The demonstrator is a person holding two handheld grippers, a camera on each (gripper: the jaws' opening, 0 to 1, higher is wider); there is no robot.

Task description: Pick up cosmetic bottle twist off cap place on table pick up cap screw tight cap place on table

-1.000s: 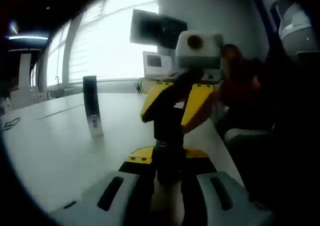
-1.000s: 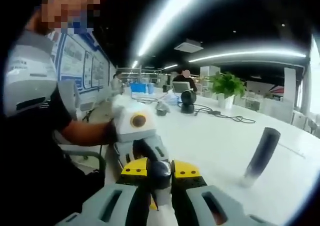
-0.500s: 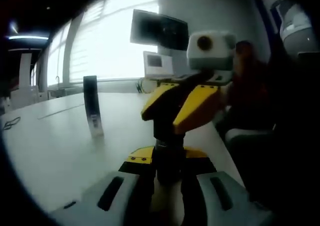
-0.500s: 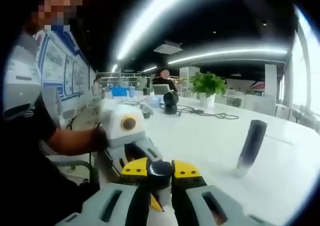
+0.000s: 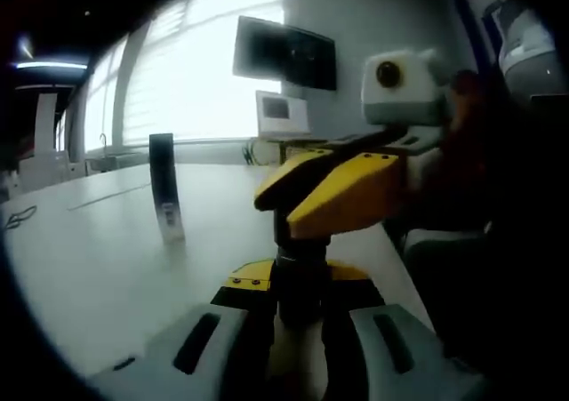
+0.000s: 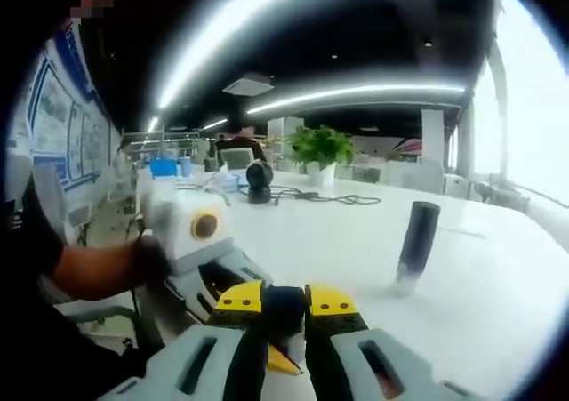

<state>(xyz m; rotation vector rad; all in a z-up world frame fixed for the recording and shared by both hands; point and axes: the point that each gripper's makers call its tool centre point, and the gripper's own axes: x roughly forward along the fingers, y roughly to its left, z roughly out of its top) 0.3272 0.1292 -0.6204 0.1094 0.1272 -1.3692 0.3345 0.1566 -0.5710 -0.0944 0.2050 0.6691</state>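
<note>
My left gripper (image 5: 300, 275) is shut on the body of a dark cosmetic bottle (image 5: 298, 301), held upright above the white table (image 5: 98, 276). From the right, my right gripper (image 5: 313, 201) reaches in with its yellow jaws shut on the bottle's dark cap (image 5: 290, 234). In the right gripper view, that gripper (image 6: 284, 301) clamps the dark cap (image 6: 284, 312) between its yellow tips. The left gripper (image 6: 229, 278) comes in low from the left, held by a gloved hand (image 6: 147, 260). The bottle body is hidden below the cap there.
A tall dark tube (image 5: 164, 192) stands upright on the table, also visible as the tube (image 6: 415, 243). A monitor (image 5: 284, 54) and a small screen (image 5: 282, 115) sit at the far edge. A plant (image 6: 322, 148), cables (image 6: 338, 198) and a black round object (image 6: 259, 180) lie farther off.
The right gripper has rolled around the cap, its camera box swinging right in the left gripper view. The right gripper view has turned with it. The left gripper and bottle stay still.
</note>
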